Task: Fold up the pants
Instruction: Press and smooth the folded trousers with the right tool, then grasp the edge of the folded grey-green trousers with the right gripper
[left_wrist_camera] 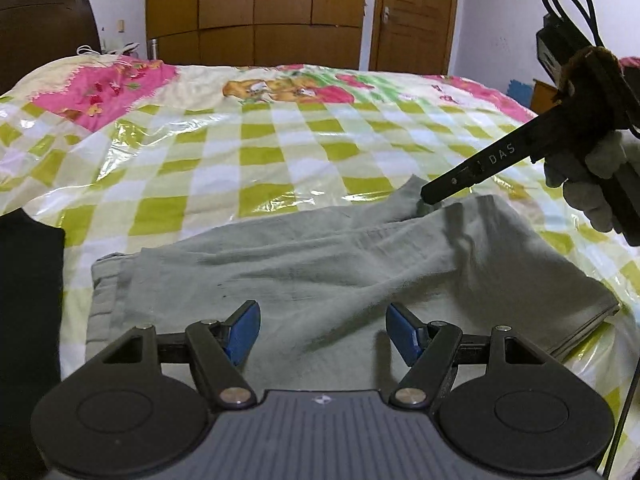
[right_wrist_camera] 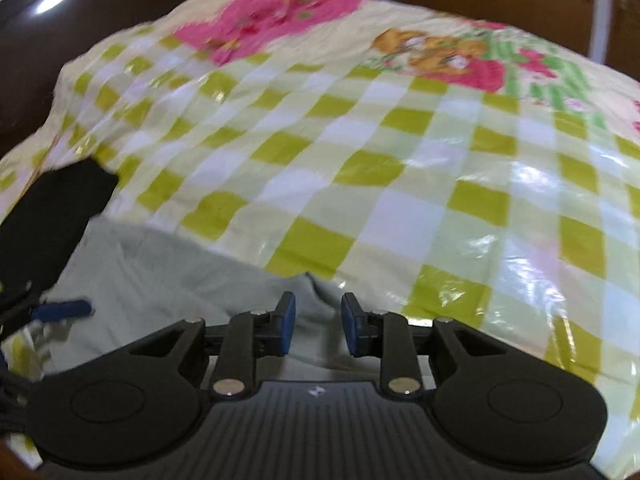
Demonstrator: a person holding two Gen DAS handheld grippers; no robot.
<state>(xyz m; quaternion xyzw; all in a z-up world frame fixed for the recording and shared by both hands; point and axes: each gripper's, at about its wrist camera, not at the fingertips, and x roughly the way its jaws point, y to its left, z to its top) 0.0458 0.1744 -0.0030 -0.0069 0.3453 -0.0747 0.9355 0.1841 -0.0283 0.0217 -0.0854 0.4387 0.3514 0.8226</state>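
Left wrist view shows the folded grey pants [left_wrist_camera: 320, 264] lying on the checked bedspread [left_wrist_camera: 248, 148]. Over the pants, the left gripper [left_wrist_camera: 323, 334] gapes, empty. At their far edge, the right gripper [right_wrist_camera: 316, 325] stands slightly parted, clamping nothing.

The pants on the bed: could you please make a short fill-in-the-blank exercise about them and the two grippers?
1. The folded pants are grey-green and lie on a bed cover with a ____ pattern.
2. The pads of the left gripper are ____ in colour.
3. A ____ garment lies left of the pants.
4. The jaws of the right gripper stand apart and hold ____.

Missing words: checked; blue; black; nothing
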